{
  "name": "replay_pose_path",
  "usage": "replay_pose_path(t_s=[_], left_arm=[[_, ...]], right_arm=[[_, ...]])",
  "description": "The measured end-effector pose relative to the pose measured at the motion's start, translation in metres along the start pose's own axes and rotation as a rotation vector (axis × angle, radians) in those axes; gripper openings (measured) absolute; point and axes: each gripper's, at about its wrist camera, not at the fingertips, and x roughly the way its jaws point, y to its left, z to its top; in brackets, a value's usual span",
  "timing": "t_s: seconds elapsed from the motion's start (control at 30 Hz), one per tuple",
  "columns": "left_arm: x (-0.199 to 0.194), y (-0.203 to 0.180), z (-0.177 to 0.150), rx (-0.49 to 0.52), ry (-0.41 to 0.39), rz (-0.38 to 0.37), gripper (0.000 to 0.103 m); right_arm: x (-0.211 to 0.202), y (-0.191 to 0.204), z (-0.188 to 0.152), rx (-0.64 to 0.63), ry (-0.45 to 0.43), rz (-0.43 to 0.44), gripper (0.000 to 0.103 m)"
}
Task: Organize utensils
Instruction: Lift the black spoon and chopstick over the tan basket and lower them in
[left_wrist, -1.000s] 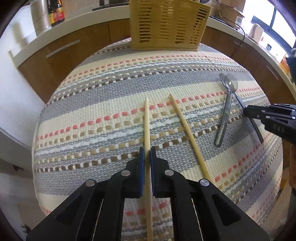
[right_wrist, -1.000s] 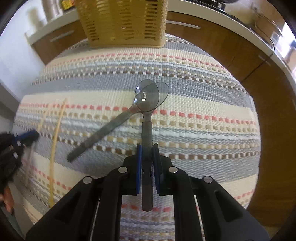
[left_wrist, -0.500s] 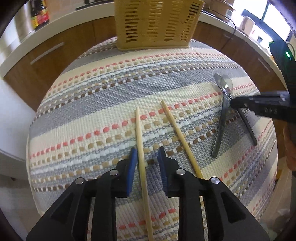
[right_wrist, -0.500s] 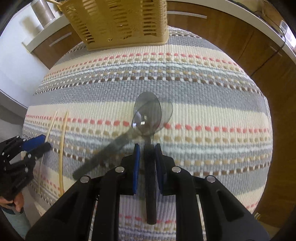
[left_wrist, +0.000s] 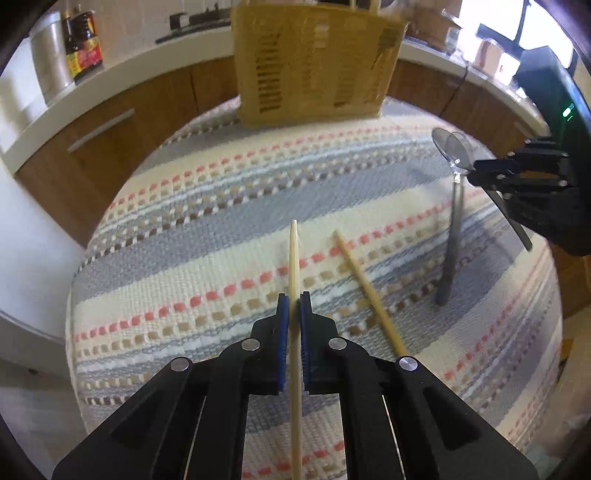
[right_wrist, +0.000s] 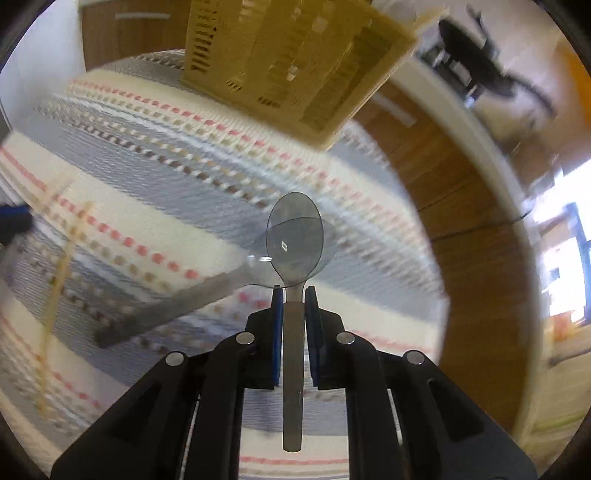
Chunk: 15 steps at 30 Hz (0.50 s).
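Our left gripper (left_wrist: 294, 300) has just closed again on a chopstick (left_wrist: 294, 258); our right gripper (right_wrist: 294, 293) pinches a spoon (right_wrist: 294, 243) by its neck, lifted over the mat (left_wrist: 221, 206). The basket (left_wrist: 314, 62) stands at the far edge. Risks, we judge: the thin stick swivelling between the pads, the spoon sliding, either snagging the basket rim. A second chopstick (left_wrist: 369, 291) and spoon (left_wrist: 452, 236) lie on the mat to the right.

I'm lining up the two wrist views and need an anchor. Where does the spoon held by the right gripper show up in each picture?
Left wrist view: the held spoon is at the far right, bowl sticking out of the right gripper.
Right wrist view: centre, handle running down between the blue pads.
Shared landmark: the yellow slotted basket at the top of both.
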Motion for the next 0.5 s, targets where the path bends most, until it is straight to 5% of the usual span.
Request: replay_pose_path(t_s=[0.2,0.5], left_arm=[[-0.023,-0.008,0.008,0.019,-0.106,-0.010,0.004],[-0.078,0.009,0.047,-0.057,-0.353,-0.060,0.004]], right_arm=[[-0.026,-0.025,0.000,0.039,-0.107,-0.108,0.010],[-0.090,-0.079,0.001,0.249,-0.394,0.049,0.010]])
